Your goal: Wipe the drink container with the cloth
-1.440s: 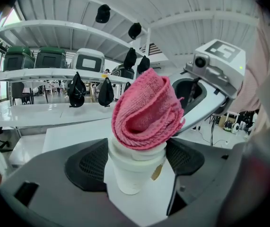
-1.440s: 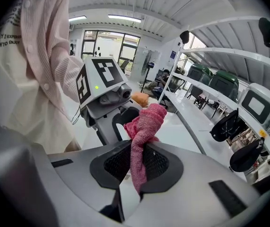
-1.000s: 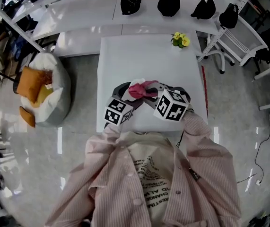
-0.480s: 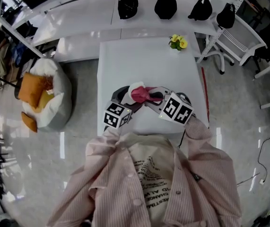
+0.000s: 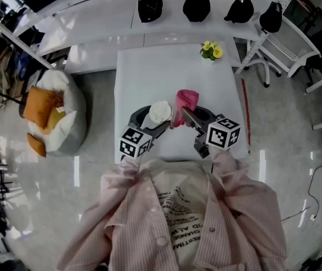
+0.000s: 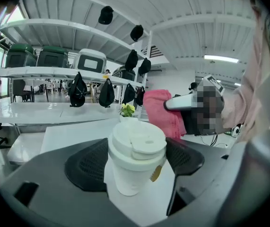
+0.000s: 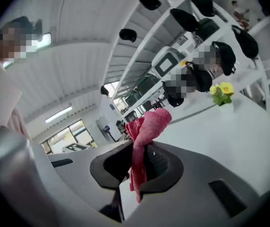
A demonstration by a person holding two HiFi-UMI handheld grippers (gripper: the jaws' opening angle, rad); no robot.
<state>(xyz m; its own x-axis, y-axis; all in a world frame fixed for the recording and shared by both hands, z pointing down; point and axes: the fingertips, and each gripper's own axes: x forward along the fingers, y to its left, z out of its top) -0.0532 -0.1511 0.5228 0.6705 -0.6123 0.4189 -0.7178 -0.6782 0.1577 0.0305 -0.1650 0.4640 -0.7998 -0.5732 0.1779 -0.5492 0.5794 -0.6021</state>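
Left tongs (image 6: pixel 135 163) clamp the white lidded cup (image 5: pixel 160 112) over the bench (image 5: pixel 166 66). Right tongs (image 7: pixel 142 167) pinch the pink cloth (image 7: pixel 147 126), which has withdrawn from the lid to just beside it. That wiping stroke is probably finished.

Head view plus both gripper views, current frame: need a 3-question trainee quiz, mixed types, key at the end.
1. True or false: the left gripper is shut on the white lidded cup.
2. What is pinched between the jaws of the right gripper? A) a sponge B) a pink cloth C) a bottle
3. Fill in: seen from the person, the yellow flowers stand at the far ___ corner of the table.

Key: 1 true; 2 B; 3 right.
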